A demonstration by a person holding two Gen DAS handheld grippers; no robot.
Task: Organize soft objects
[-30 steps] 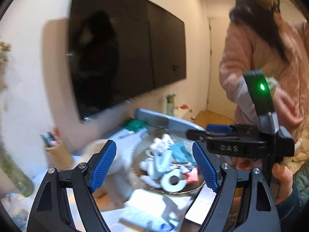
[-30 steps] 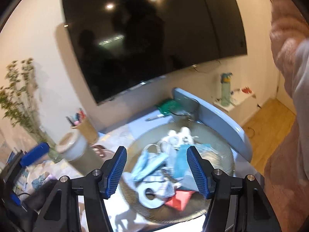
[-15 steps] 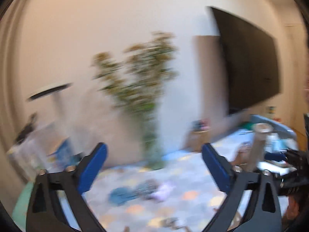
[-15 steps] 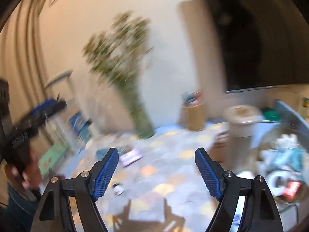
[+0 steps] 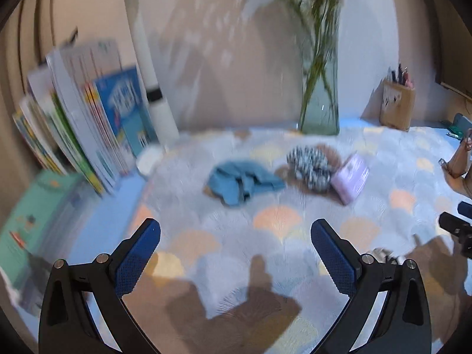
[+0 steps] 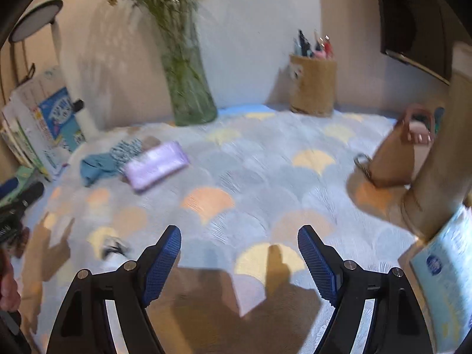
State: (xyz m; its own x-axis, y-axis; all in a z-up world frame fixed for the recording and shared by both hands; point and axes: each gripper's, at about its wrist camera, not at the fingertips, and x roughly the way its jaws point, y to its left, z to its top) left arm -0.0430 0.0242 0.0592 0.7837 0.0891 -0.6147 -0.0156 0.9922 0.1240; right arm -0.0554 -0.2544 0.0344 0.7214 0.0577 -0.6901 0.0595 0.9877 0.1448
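Three soft items lie together at the far side of the patterned tablecloth (image 5: 277, 221): a crumpled blue cloth (image 5: 244, 183), a black-and-white patterned fabric piece (image 5: 309, 166) and a lilac pouch (image 5: 351, 181). The right wrist view shows them at far left: the blue cloth (image 6: 97, 166), the patterned piece (image 6: 126, 150) and the pouch (image 6: 156, 165). My left gripper (image 5: 235, 230) hovers short of the blue cloth, open and empty. My right gripper (image 6: 239, 234) is open over bare tablecloth, well right of the pile. A small white-and-dark item (image 6: 113, 250) lies near its left finger.
A glass vase of stems (image 5: 320, 109) and a woven pen holder (image 6: 312, 85) stand by the back wall. Leaning books (image 5: 82, 124) and a white lamp post (image 5: 147, 67) stand at the left. A small tan bag (image 6: 395, 153) and a tall tan cylinder (image 6: 436, 162) stand at the right.
Both views swung left and down, away from the bowl of small items and the wall screen, onto the tablecloth. Both grippers' jaws stand wider than before.
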